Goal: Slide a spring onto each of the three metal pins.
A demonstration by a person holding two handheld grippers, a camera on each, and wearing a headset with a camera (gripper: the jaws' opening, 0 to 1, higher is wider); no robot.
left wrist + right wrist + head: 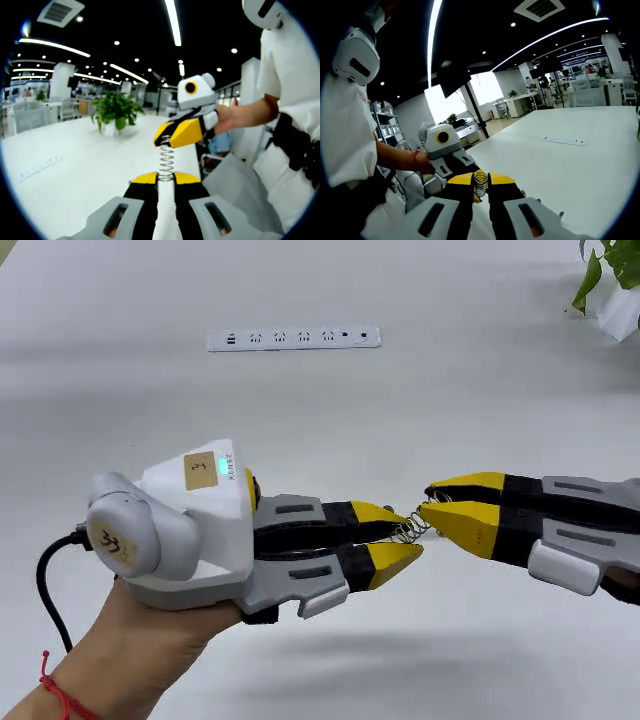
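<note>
Steel coils of the spring (415, 525) bridge our two grippers in the air above the white table (300, 440): the left gripper (409, 536) is nipped narrowly on one end, the right gripper (428, 499) closed on the other. If we pull apart or twist, the spring may stretch, buckle or snap loose and fall.

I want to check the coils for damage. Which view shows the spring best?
Left gripper view: the spring runs side-on, coils distinct, between the left gripper and right gripper. The right gripper view sees it nearly end-on; the head view shows it small, ends hidden between jaws.
</note>
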